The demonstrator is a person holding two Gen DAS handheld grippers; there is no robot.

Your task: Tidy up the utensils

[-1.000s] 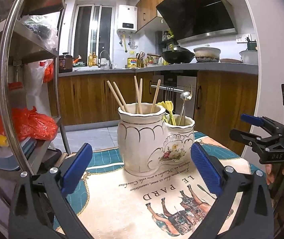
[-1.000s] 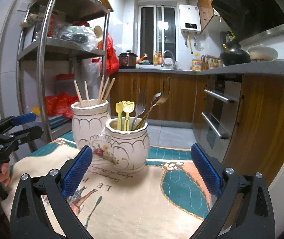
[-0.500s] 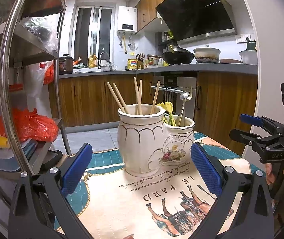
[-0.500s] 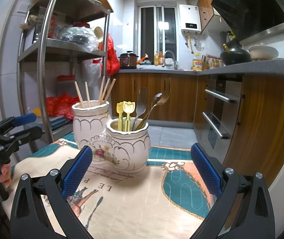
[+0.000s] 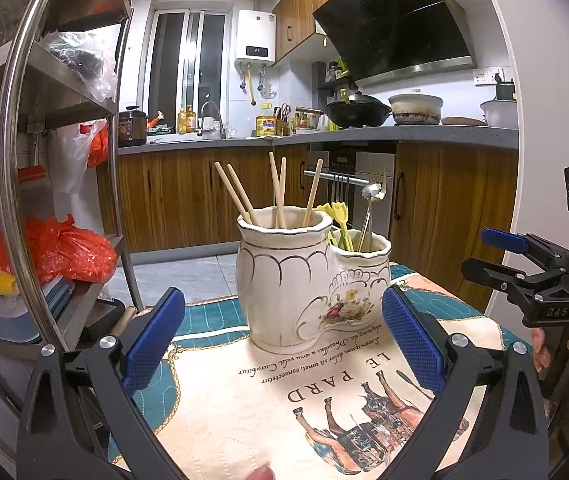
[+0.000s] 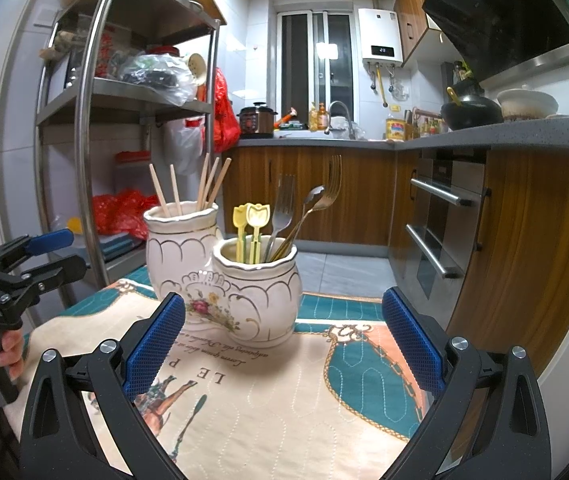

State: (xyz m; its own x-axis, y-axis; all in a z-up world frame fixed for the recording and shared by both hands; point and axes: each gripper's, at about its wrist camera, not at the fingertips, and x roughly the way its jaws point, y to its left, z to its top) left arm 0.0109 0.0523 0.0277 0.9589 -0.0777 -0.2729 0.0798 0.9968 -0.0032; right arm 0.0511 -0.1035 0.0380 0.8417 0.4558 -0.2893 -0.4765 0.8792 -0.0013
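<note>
A white ceramic double utensil holder [image 5: 308, 280] stands on a printed tablecloth [image 5: 268, 408]. Its taller pot holds several wooden chopsticks [image 5: 276, 190]. Its lower pot [image 6: 258, 292] holds yellow plastic picks [image 6: 250, 226], forks [image 6: 284, 208] and a spoon [image 6: 310, 202]. My left gripper [image 5: 282, 344] is open and empty, just in front of the holder. My right gripper [image 6: 282, 344] is open and empty, in front of the lower pot. Each gripper shows in the other's view: the right one [image 5: 496, 254] at the right edge, the left one [image 6: 54, 252] at the left edge.
A steel shelf rack [image 6: 96, 128] with bags and boxes stands close on the left of the table. Wooden kitchen cabinets [image 6: 532, 240] and an oven [image 6: 440, 232] are on the right and behind. The cloth [image 6: 284, 400] lies flat under the grippers.
The holder and utensils have not moved. Both grippers stay open; the views shift only slightly.
</note>
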